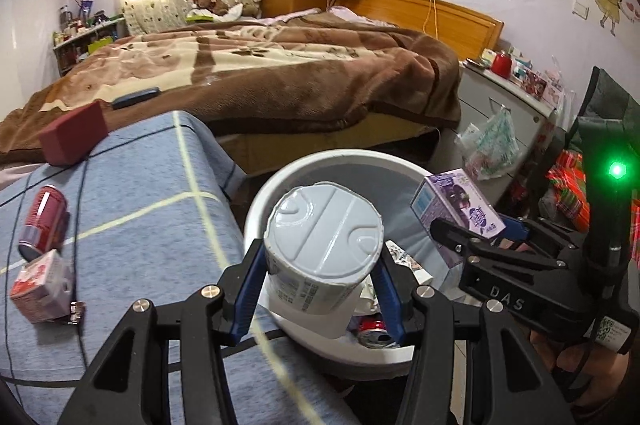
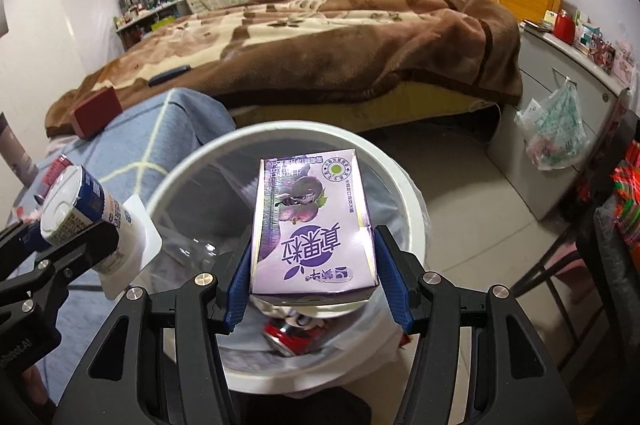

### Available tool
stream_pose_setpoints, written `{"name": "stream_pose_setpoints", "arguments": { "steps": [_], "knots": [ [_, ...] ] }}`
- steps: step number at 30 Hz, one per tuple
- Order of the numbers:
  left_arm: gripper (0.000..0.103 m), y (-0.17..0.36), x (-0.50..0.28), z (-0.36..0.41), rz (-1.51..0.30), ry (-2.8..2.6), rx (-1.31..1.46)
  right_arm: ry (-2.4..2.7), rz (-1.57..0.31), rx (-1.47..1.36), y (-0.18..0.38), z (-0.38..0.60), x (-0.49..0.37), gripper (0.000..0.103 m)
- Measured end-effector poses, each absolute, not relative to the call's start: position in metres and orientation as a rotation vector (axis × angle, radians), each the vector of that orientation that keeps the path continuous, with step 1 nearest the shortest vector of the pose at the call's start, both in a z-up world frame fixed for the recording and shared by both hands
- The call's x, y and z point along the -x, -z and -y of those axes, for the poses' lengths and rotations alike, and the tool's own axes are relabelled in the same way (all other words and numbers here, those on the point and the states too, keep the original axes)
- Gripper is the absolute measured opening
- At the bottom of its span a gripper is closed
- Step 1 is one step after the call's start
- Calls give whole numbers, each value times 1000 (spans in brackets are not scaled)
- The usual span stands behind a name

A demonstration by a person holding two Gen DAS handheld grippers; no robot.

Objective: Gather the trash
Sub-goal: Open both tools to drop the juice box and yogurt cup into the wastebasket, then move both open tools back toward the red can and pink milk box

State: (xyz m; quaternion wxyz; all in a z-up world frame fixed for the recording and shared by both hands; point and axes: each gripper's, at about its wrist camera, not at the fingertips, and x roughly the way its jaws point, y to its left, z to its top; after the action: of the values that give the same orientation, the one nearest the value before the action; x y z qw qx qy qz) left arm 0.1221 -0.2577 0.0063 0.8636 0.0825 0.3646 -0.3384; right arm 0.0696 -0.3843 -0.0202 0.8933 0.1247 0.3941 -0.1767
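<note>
Trash: two pieces are riding in the claws right now. The yogurt cup (image 1: pixel 324 249) is sitting bottom-up between the blue pads of the left gripper (image 1: pixel 320 289), pads pressing on its sides, and it is hanging over the near rim of the white bin (image 1: pixel 260 201). The purple carton (image 2: pixel 314 225) is being clamped by its lower end in the right gripper (image 2: pixel 316 285), jaws set fairly wide because the box is wide, and it is hovering over the middle of the bin's mouth.

Both claws are tilting down toward the bin, my guess so the items drop clear once the jaws let go. The carton is looking ready to drop. The cup is sitting closer to the rim on the bench side, so it may be needing a bit more reach inward or it could be clipping the edge.

Inside the bin a crushed red can (image 2: pixel 286 339) is already lying on the liner with some paper scraps.

Still waiting on the blue bench (image 1: pixel 140 225) beside the bin: a red can (image 1: pixel 44 221) lying on its side and a small pink-and-white carton (image 1: pixel 42 285) just below it, the two nearly touching. A dark red box (image 1: pixel 74 133) is sitting further back at the bed's edge; can't tell if it counts as trash.
</note>
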Motion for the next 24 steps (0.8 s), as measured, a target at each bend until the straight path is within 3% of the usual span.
{"name": "stream_pose_setpoints", "arguments": {
  "steps": [12,14,24],
  "knots": [
    [55,4,-122,271,-806,715,-184,375,-867,-260,35,396,-68,59],
    [61,5,-122,271,-808,711,-189,370,-865,-259,34,395,-67,59],
    [66,-1,-120,260,-790,695,-163,390,-835,-270,28,395,-63,59]
  ]
}}
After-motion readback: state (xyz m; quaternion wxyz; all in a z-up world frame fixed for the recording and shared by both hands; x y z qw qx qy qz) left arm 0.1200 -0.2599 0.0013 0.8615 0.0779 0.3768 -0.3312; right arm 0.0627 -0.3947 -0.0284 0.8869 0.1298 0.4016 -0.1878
